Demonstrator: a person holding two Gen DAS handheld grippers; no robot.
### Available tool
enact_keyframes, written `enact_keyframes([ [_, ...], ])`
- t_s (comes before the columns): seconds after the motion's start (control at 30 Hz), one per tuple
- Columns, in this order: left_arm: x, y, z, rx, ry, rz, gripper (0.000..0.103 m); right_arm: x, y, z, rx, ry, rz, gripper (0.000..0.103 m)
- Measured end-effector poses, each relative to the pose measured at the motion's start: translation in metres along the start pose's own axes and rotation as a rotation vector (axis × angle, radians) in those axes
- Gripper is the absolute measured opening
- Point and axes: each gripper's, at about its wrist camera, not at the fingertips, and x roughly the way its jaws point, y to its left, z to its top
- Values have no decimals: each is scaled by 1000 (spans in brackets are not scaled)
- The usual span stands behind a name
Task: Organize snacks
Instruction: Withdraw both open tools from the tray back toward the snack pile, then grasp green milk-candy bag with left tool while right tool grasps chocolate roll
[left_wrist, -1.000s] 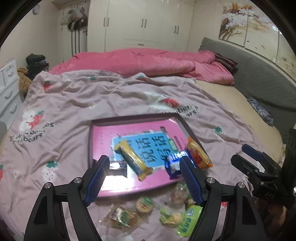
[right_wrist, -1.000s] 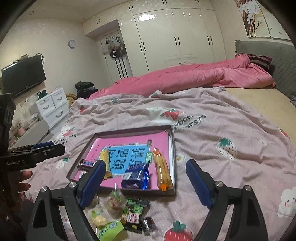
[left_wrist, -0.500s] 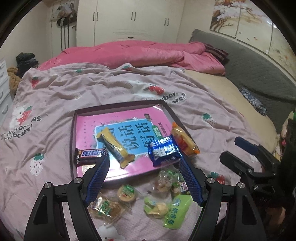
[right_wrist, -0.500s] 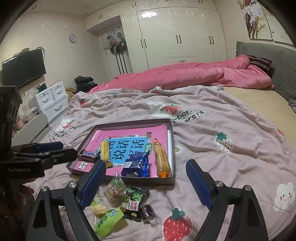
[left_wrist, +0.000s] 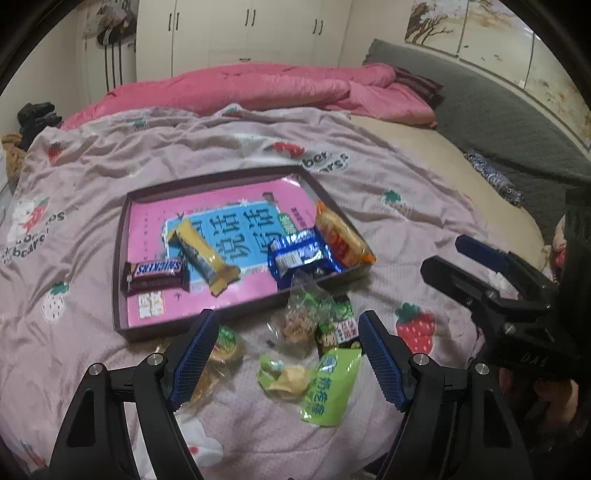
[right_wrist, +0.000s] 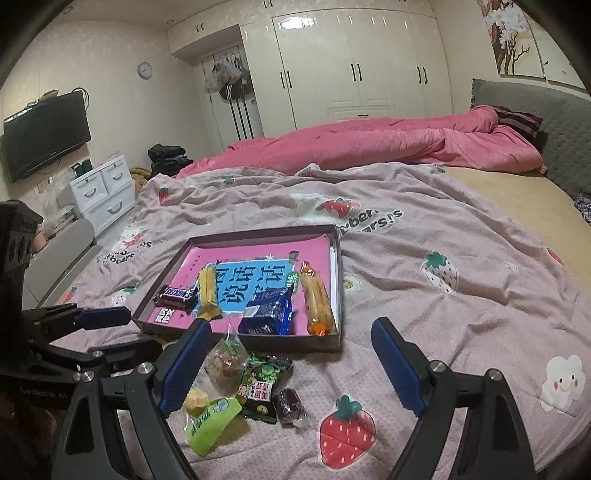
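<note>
A shallow box (left_wrist: 122, 236) (right_wrist: 338, 254) with a pink printed floor lies on the bedspread. Inside it are a Snickers bar (left_wrist: 157, 273) (right_wrist: 177, 295), a yellow bar (left_wrist: 205, 254) (right_wrist: 207, 291), a blue packet (left_wrist: 301, 254) (right_wrist: 267, 314) and an orange packet (left_wrist: 341, 240) (right_wrist: 316, 299). Several loose snacks lie in front of the box: a clear bag (left_wrist: 301, 317) (right_wrist: 225, 363), a green packet (left_wrist: 330, 387) (right_wrist: 208, 417), a dark sweet (right_wrist: 290, 404). My left gripper (left_wrist: 286, 354) hangs open above this pile, nothing between its fingers. My right gripper (right_wrist: 290, 363) is open too, empty, just right of the pile.
A strawberry-print bedspread (left_wrist: 424, 221) covers the bed. A rolled pink duvet (right_wrist: 369, 144) lies at the far side, a grey headboard (left_wrist: 498, 122) on the right. White drawers (right_wrist: 101, 192) and a wall TV (right_wrist: 44, 134) stand to the left. A hand (left_wrist: 546, 398) grips the right gripper.
My left gripper has moved forward and down toward the loose snacks; the box has slid up in its view and the Snickers bar has come clear of its finger. The right gripper has barely shifted.
</note>
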Motion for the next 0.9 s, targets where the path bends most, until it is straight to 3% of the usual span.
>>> enact_keyframes([
  [0.23, 1, 0, -9, 2, 14, 9, 79, 2, -2, -5, -9, 24, -6, 88],
  [0.6, 26, 1, -35, -26, 135, -20, 79, 10, -2, -15, -41, 67, -19, 88],
  [0.9, 40, -2, -42, -23, 170, -23, 79, 22, 1, -29, -92, 143, -17, 88],
])
